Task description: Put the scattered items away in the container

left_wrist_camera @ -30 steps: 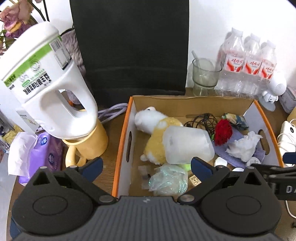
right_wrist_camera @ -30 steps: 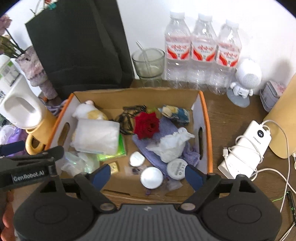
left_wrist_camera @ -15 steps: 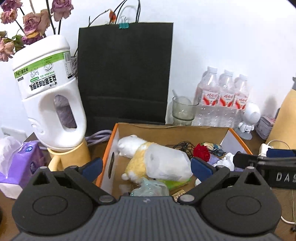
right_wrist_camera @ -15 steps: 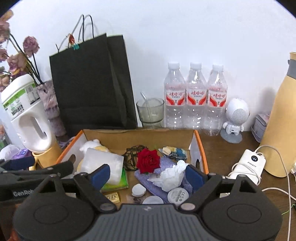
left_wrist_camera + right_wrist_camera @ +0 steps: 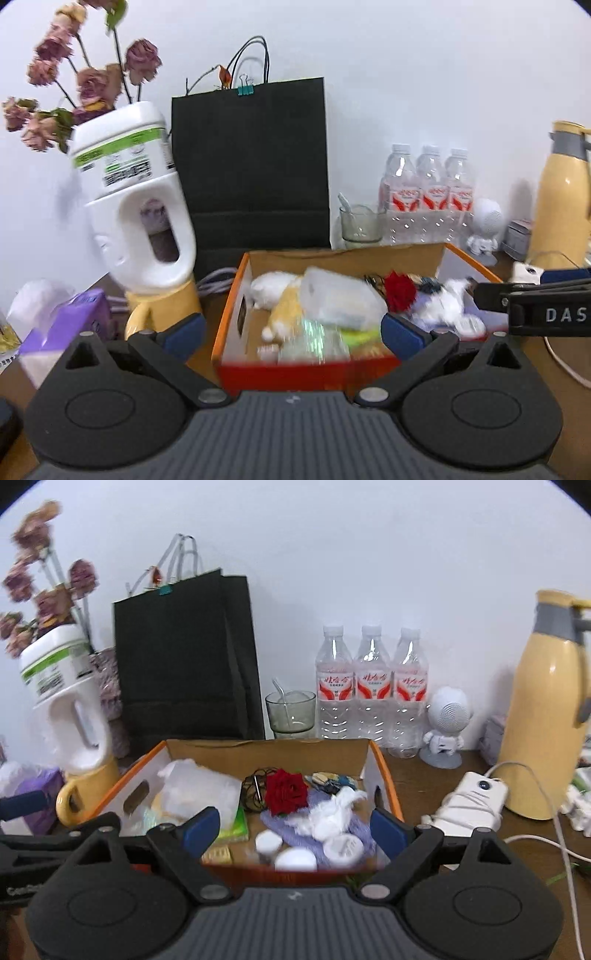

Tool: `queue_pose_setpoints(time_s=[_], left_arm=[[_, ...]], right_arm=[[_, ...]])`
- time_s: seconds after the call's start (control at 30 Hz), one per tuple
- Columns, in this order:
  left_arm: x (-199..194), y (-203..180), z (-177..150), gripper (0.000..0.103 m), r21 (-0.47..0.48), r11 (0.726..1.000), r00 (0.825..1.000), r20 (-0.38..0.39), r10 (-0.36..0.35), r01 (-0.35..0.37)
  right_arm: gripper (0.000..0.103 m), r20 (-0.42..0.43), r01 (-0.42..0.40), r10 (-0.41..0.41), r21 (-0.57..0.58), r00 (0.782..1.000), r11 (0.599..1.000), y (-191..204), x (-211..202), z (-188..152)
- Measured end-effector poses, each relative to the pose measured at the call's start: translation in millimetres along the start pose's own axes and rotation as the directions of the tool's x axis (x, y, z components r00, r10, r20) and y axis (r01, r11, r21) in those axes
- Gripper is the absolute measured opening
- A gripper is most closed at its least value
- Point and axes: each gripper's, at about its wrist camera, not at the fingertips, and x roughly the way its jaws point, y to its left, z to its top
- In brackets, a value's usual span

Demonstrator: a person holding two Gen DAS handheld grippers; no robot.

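A white wall stands behind a brown desk (image 5: 421, 786) full of things. In the middle sits a cardboard box (image 5: 266, 751) with orange edges. Inside it lie a red rose (image 5: 286, 792), a white tissue (image 5: 332, 814), a plush toy (image 5: 275, 286) and a clear plastic bag (image 5: 338, 297). The left gripper (image 5: 291, 326) and the right gripper (image 5: 295, 825) hover at the near side of the box, fingers spread wide and holding nothing. A black paper bag (image 5: 184, 661) and three water bottles (image 5: 371, 686) stand behind the box.
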Motion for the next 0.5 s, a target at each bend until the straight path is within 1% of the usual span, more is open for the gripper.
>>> queue_pose_setpoints(time_s=[0.07, 0.17, 0.23, 0.33, 0.43, 0.5], left_arm=[[-15, -4, -17, 0.103, 0.023, 1.0, 1.0, 0.009, -0.002, 0.001], [-35, -9, -36, 0.103, 0.06, 0.998, 1.0, 0.007, -0.006, 0.006], [-53, -9, -47, 0.103, 0.045, 0.999, 1.0, 0.001, -0.012, 0.012], [-83, -4, -63, 0.103, -0.002, 0.999, 0.999, -0.004, -0.043, 0.043], [-113, -1, -85, 0.103, -0.015, 0.999, 0.999, -0.006, -0.032, 0.032], [-125, 1, -100, 0.103, -0.017, 0.999, 0.999, -0.028, -0.046, 0.046]], right_arm=[[0.088, 0.016, 0.018, -0.018, -0.032, 1.0, 0.999, 4, -15, -19], [0.088, 0.001, 0.024, -0.024, -0.001, 1.0, 1.0, 3, -34, -44], [0.088, -0.001, 0.009, -0.009, 0.012, 1.0, 1.0, 1, -50, -59], [0.088, -0.002, 0.007, -0.007, 0.013, 1.0, 1.0, -1, -76, -85], [0.088, -0.025, -0.002, 0.002, 0.003, 1.0, 1.0, -1, -106, -108], [0.09, -0.026, -0.017, 0.018, 0.028, 1.0, 0.999, -4, -127, -120]])
